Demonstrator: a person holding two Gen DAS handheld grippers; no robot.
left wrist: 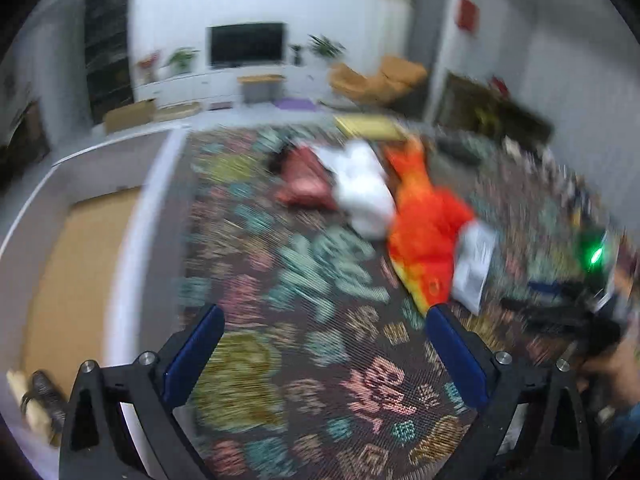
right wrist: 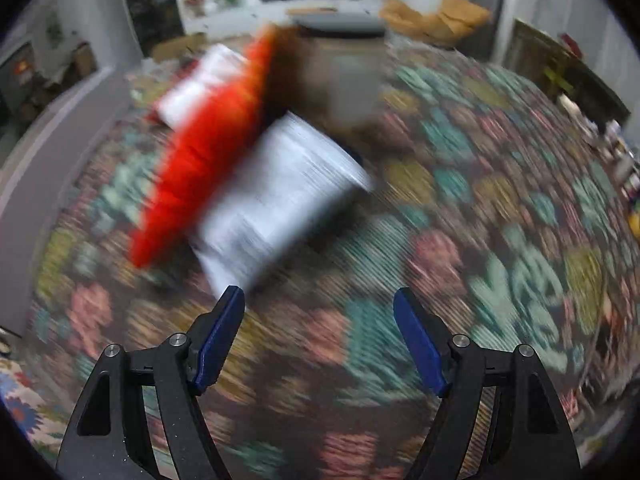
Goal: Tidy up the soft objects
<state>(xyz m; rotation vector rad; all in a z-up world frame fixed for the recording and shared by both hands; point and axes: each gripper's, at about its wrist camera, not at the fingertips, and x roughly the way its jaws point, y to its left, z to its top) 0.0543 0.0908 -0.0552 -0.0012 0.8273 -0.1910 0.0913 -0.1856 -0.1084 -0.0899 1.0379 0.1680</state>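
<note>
An orange and red plush toy (left wrist: 426, 224) lies on the patterned tablecloth (left wrist: 312, 272), with a white soft object (left wrist: 366, 188) and a dark red cushion (left wrist: 306, 182) beside it to the left. A white tag or packet (left wrist: 476, 264) lies at the plush's right side. My left gripper (left wrist: 322, 314) is open and empty, short of the plush. In the right wrist view, blurred, the orange plush (right wrist: 204, 152) and the white packet (right wrist: 276, 196) lie ahead and left of my right gripper (right wrist: 319, 300), which is open and empty.
A white-rimmed box with a brown bottom (left wrist: 80, 248) stands at the table's left side. A grey container (right wrist: 348, 76) stands behind the plush. The other gripper's body with a green light (left wrist: 596, 256) is at right. Small bottles (right wrist: 612, 140) line the right edge.
</note>
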